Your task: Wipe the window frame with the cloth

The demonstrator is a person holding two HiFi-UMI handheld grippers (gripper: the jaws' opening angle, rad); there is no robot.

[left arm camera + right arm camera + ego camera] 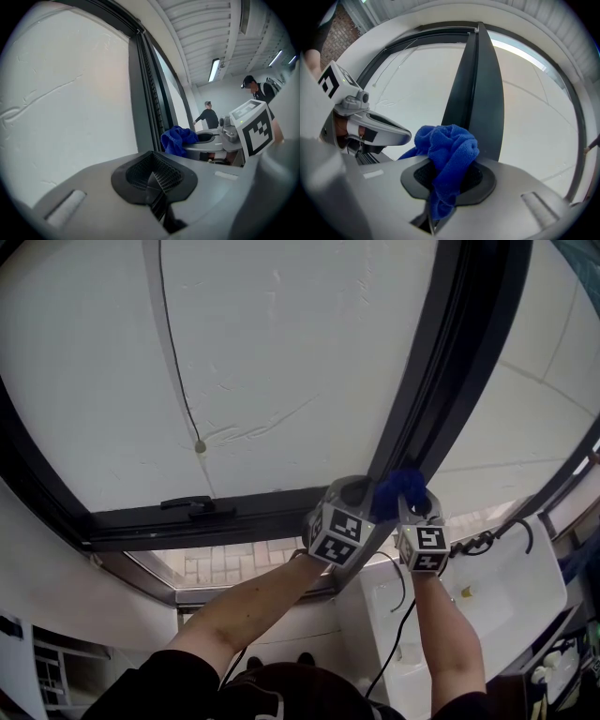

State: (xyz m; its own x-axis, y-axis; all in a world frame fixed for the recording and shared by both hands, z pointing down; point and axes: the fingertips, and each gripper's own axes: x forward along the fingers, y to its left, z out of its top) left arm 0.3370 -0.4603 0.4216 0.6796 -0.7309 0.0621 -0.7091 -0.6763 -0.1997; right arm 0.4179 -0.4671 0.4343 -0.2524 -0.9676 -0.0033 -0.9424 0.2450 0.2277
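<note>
A dark upright window frame post (441, 352) runs between two frosted panes. My right gripper (410, 498) is shut on a bunched blue cloth (398, 487), and the cloth presses against the foot of that post. In the right gripper view the blue cloth (449, 154) bulges out of the closed jaws right in front of the dark frame (480, 89). My left gripper (352, 495) hangs just left of the post, jaws shut with nothing in them. From the left gripper view the cloth (178, 139) and the right gripper's marker cube (254, 126) appear to the right of the frame (143, 93).
A horizontal dark sill with a handle (187, 507) runs along the lower left. A thin cord with a knob (200, 446) hangs over the left pane. White machine housing with cables (497, 577) sits below right. Two people (208, 115) stand in the distance.
</note>
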